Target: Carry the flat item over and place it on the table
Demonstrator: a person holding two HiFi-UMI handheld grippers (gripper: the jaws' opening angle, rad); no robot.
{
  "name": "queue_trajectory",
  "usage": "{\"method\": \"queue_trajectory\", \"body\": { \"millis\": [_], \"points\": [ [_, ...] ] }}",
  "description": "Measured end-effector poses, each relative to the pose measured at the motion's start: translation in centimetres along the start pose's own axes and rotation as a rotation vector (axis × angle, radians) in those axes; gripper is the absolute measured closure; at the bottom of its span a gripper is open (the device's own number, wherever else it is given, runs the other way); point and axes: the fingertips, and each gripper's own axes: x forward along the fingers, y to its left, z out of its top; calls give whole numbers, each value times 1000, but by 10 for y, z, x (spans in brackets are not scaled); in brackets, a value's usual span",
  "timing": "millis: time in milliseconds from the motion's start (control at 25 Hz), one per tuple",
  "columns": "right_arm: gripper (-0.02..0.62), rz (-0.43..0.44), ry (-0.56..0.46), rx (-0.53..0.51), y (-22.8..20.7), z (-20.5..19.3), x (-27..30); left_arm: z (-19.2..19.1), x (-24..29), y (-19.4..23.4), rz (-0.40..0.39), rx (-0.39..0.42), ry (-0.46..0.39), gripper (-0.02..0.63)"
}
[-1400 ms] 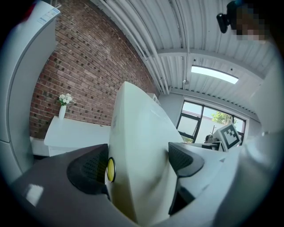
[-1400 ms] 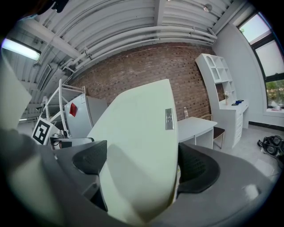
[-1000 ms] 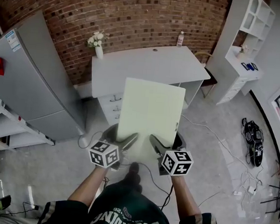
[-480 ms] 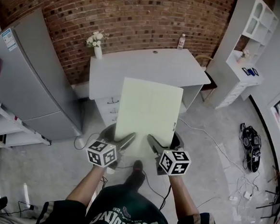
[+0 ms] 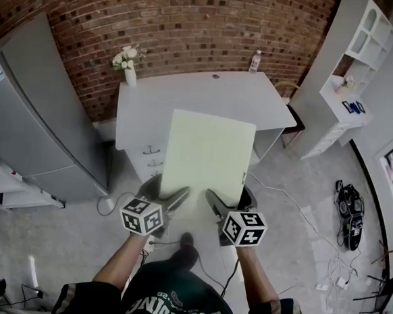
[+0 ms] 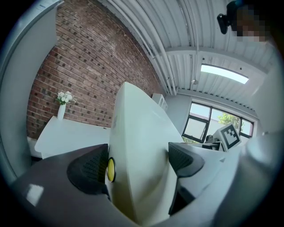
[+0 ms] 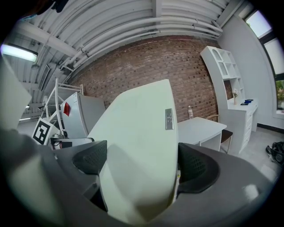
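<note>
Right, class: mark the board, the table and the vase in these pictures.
board (image 5: 208, 157), head view, middle of its pale top face.
table (image 5: 221, 97), head view, bare part of its top.
vase (image 5: 130, 77), head view, its white body.

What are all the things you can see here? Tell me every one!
flat board: one, pale yellow-green, held by both grippers
table: one, white, by the brick wall
vase of flowers: one, white, table's back left corner
bottle: one, pale, table's back right edge
fridge: one, grey, left of the table
shelf unit: one, white, far right
left gripper: one, dark grey, shut on the flat board
right gripper: one, dark grey, shut on the flat board
</note>
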Motion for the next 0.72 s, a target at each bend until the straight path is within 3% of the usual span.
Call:
{"method": "queue_trajectory", "body": {
  "millis": [720],
  "points": [
    [100, 3, 12, 12, -85, 64, 109, 52, 131, 56, 4, -7, 9, 179]
  ]
}}
